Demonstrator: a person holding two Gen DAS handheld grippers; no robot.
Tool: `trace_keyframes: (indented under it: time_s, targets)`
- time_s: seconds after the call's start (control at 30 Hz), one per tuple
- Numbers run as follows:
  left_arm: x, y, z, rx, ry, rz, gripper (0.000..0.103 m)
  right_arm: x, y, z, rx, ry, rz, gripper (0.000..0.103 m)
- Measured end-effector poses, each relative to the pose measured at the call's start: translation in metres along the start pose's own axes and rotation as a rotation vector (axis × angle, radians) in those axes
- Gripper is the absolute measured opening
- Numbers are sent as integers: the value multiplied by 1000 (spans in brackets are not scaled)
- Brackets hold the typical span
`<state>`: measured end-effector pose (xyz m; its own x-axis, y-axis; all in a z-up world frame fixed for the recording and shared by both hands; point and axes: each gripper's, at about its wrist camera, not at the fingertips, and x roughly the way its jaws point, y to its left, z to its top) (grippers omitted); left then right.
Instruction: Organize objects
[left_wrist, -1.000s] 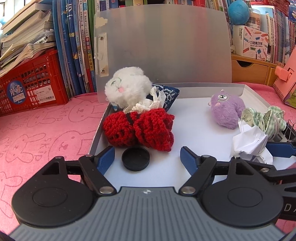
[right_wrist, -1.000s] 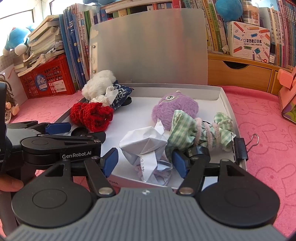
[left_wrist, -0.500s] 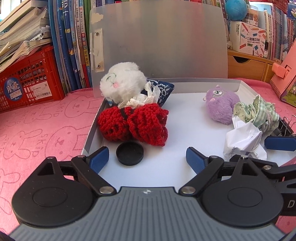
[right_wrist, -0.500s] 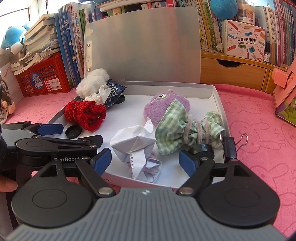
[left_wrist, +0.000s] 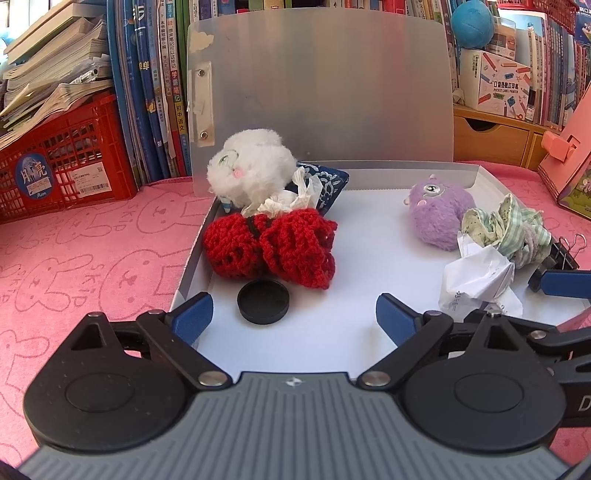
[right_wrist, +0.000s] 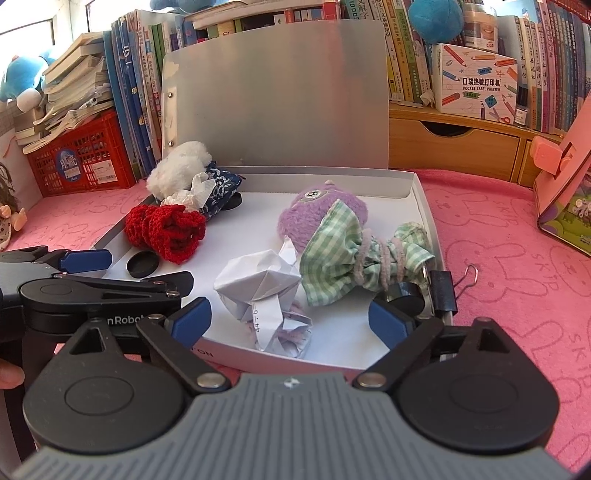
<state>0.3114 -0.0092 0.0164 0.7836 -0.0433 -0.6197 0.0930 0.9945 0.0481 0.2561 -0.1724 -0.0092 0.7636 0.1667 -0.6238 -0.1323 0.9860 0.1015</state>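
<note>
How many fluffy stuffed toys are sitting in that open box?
2. The white plush sits in the box's far left corner, above the red crochet piece. The purple plush sits toward the right, partly behind the green checked cloth. Smaller ones could be hidden underneath.

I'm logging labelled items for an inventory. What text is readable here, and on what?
"POCKET LABEL PRINTER": white printer box on the wooden drawer unit.
"nRobo", partly hidden: left gripper body.
"44-6": crumpled paper, roughly legible.
"SKIP": pink mat.
Book spines, red crate sticker: too blurred.
</note>
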Motion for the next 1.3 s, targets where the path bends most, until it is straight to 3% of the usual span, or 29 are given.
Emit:
trace_keyframes:
  time_s: [0.2,0.77,1.3]
  targets:
    - [-8,0,0,-7,-9,9,98,-6,0,0,1,-14,-10,103]
    - [-54,-6,0,4,-49,18,98,-42,7,3,-33,-53,-93,103]
    - [-121,-3,-17,-18,-136,37,99,-96,24,-9,-61,-125,-83,103]
